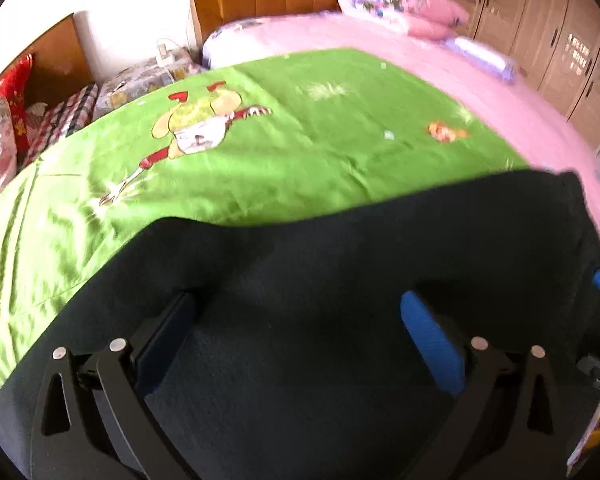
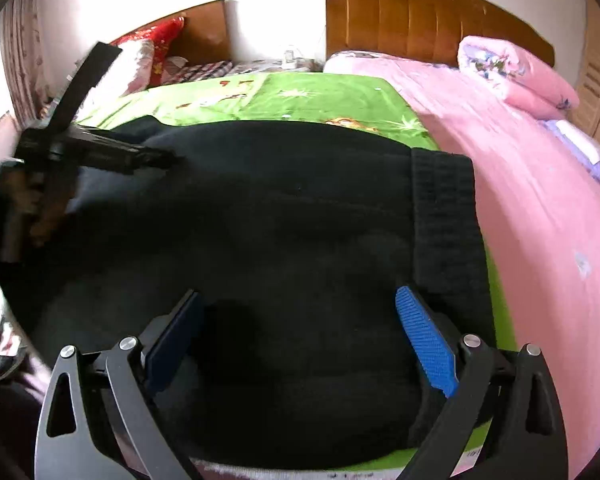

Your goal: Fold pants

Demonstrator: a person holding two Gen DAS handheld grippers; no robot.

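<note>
Dark pants (image 1: 320, 264) lie spread on a green cartoon-print sheet (image 1: 260, 152) on the bed. In the right wrist view the pants (image 2: 260, 208) fill the middle, with the ribbed waistband (image 2: 444, 216) at the right. My left gripper (image 1: 300, 312) is open just above the pants, with nothing between its blue pads. My right gripper (image 2: 300, 316) is open over the near part of the pants beside the waistband. The left gripper's body (image 2: 68, 152) shows at the left in the right wrist view, over the far left of the pants.
A pink bedspread (image 2: 540, 208) covers the right side of the bed, with a folded pink quilt (image 2: 516, 68) near the wooden headboard (image 2: 420, 16). Pillows and a checked cloth (image 1: 56, 120) lie at the left. Wardrobe doors (image 1: 560, 40) stand at the right.
</note>
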